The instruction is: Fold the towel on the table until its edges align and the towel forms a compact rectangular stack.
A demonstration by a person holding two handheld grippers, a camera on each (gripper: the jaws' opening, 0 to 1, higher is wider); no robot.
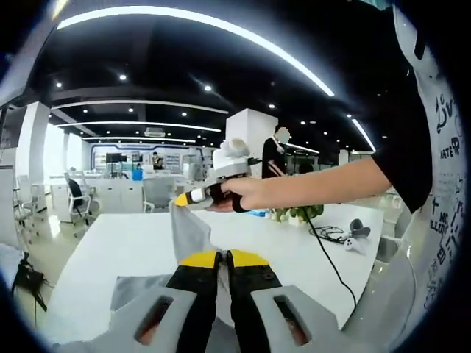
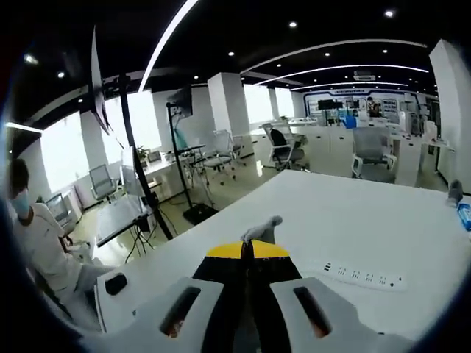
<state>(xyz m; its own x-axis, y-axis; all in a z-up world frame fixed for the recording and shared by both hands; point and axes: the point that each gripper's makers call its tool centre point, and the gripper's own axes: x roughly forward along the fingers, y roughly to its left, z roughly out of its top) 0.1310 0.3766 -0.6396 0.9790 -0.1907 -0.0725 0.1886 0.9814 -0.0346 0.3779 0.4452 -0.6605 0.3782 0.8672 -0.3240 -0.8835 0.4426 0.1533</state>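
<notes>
Left hand-held gripper (image 1: 223, 259): nearest in the left gripper view; yellow-tipped jaws pressed together, pinching grey towel (image 1: 190, 234) cloth.
Right hand-held gripper (image 2: 248, 250): jaws closed on a towel corner, a small grey tuft (image 2: 263, 229) poking past the tips; seen from the left gripper view (image 1: 193, 197), held up above the counter in the person's hand (image 1: 246, 194), clamping the towel's upper corner.
Towel: lifted, stretched between both grippers; long axis rising from the near gripper to the raised one; lower part spread on the counter (image 1: 118, 254) beside the near jaws.
Counter edges: near-left edge running diagonally in the left gripper view; white top bare to the left and beyond the towel.
Right side of counter: black cable (image 1: 331, 261) and small fan-shaped item (image 1: 358, 232), well apart from the towel.
Power strip (image 2: 356, 275): white, flat on the counter just right of the right jaws.
Beyond counter: floor, chairs, desks; seated person (image 2: 37, 235) at left in the right gripper view.
</notes>
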